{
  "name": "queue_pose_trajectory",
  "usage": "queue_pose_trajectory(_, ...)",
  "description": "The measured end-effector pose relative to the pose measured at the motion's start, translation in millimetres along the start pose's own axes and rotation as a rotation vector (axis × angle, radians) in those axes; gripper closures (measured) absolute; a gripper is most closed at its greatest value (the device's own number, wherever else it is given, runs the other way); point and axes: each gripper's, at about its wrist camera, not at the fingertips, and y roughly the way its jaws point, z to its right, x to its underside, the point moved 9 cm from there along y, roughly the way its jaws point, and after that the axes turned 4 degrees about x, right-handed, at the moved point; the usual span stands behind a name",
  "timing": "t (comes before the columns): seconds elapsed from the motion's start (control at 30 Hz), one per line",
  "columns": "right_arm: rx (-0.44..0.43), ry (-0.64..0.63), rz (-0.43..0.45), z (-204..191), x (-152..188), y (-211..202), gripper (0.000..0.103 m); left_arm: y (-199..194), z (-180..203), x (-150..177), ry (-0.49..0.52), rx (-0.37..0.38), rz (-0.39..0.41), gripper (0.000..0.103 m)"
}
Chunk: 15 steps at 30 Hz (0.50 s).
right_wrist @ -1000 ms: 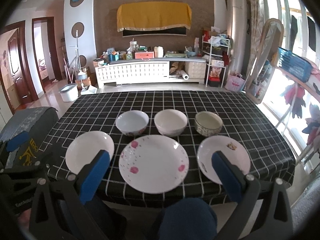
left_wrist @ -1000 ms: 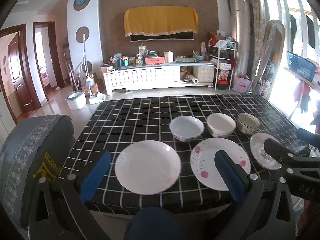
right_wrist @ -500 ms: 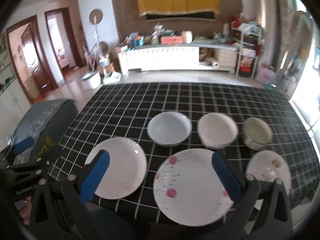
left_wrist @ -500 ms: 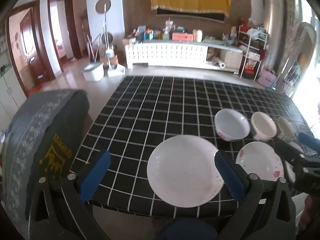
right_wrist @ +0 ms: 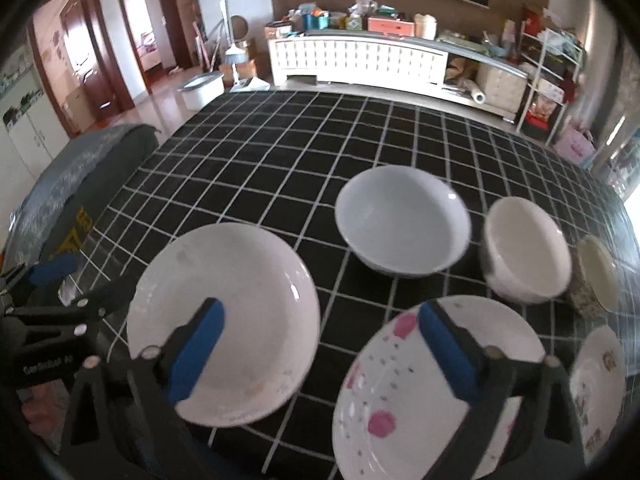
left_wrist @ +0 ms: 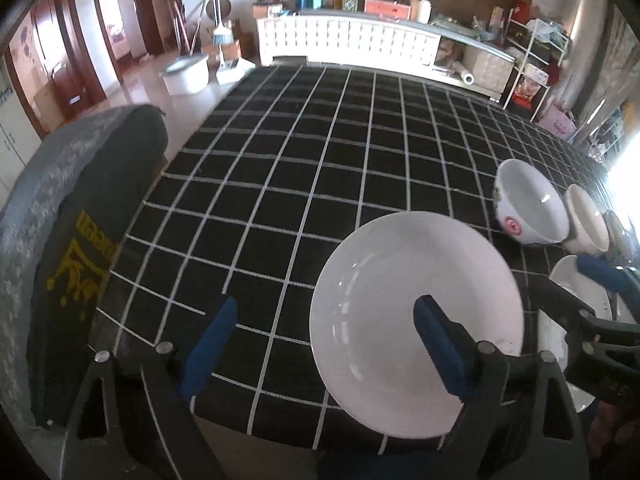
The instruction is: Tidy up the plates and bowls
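Note:
On the black checked tablecloth lies a plain white plate near the front edge. My left gripper hovers over its left rim, jaws closing with only the rim between them, pads not pressing. My right gripper straddles the gap between the plain plate and a pink-flowered plate, its jaws closing too, gripping nothing. Behind stand a white bowl, a cream bowl and a patterned bowl. A small decorated plate lies at the right.
A chair with a grey cover stands against the table's left side. Beyond the table are a white cabinet loaded with clutter, a white bin on the floor and a shelf rack.
Both grippers have dropped and moved in toward the plates, which now fill the lower view. The left has swung to the plain plate's left rim. Both sets of jaws have narrowed a little.

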Motion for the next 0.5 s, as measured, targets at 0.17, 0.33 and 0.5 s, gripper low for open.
queue_pose_trajectory(0.17, -0.016, -0.012, -0.046, -3, 3, 24, 0.039, 20, -6, 5, -0.014, 0.011, -0.047, 0.044)
queue_pose_trajectory(0.33, -0.015, -0.019, -0.066, -4, 5, 34, 0.051, 35, -16, 8, -0.036, 0.019, -0.091, 0.055)
queue_pose_trajectory(0.5, -0.028, -0.011, -0.118, -6, 11, 48, 0.062, 45, -23, 11, -0.058, 0.036, -0.129, 0.075)
